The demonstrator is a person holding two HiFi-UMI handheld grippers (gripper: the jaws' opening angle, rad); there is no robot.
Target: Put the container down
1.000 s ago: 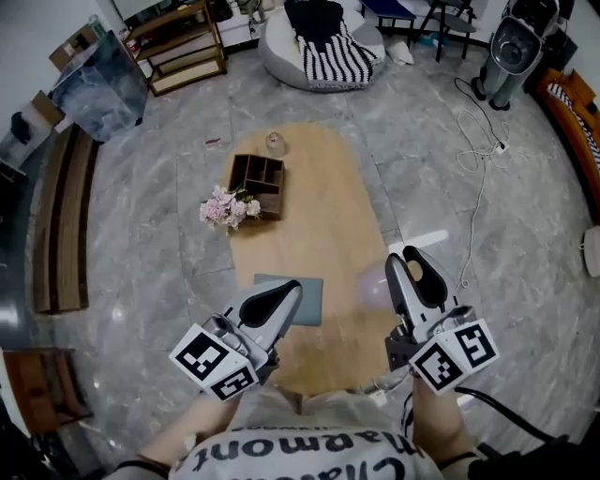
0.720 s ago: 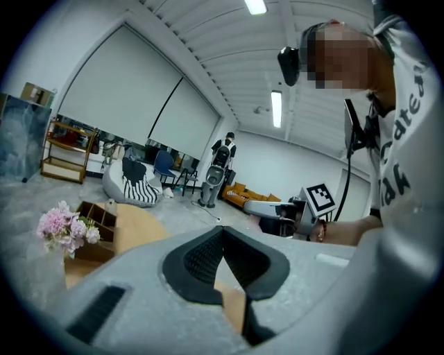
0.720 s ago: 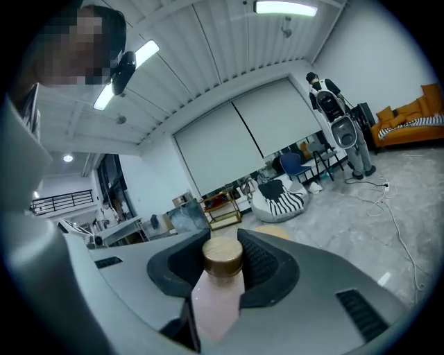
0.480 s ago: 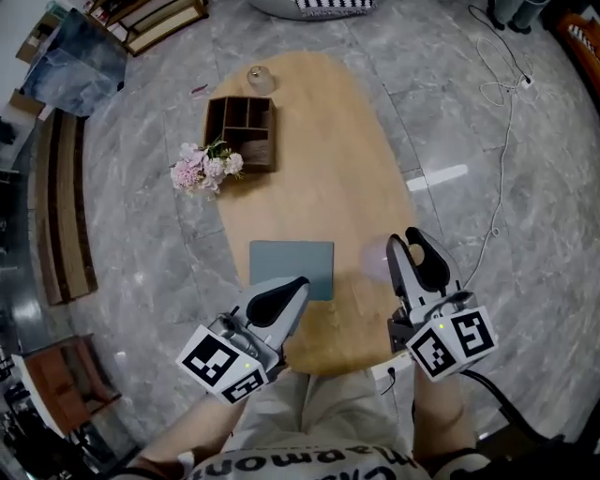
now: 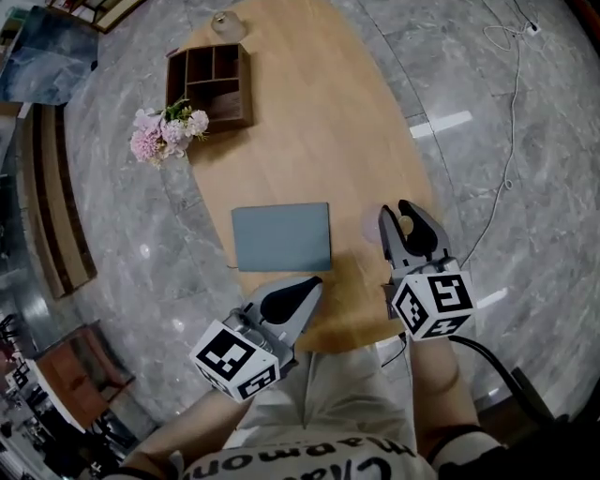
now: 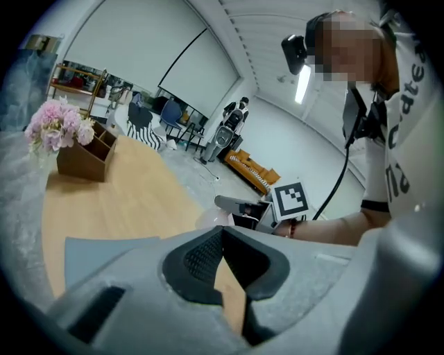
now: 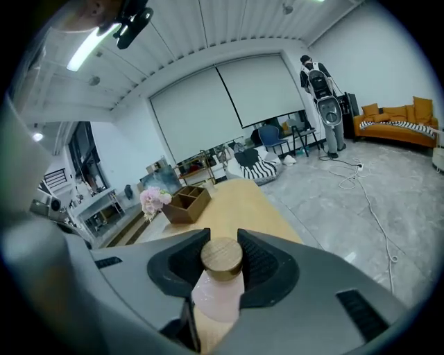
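Observation:
A pale pink see-through container (image 7: 218, 297) with a round wooden lid (image 7: 222, 256) sits between the jaws of my right gripper (image 7: 222, 260). The pads press on the lid from both sides. In the head view this right gripper (image 5: 405, 217) hangs over the near right part of the oval wooden table (image 5: 309, 112), and the container (image 5: 372, 226) shows as a faint pink shape at its jaws. My left gripper (image 5: 313, 283) hovers over the table's near edge, shut with nothing in it. The left gripper view shows its jaws (image 6: 222, 239) meeting at the tips.
A grey mat (image 5: 281, 236) lies on the table just beyond the left gripper. Farther off stand a brown wooden organizer (image 5: 211, 86), pink flowers (image 5: 161, 131) beside it and a small glass jar (image 5: 223, 23). Grey marble floor surrounds the table; a cable (image 5: 511, 84) runs at right.
The head view has tilted down, so the table now fills more of the frame. Both grippers have come in over the table's near end. The right gripper still grips the container.

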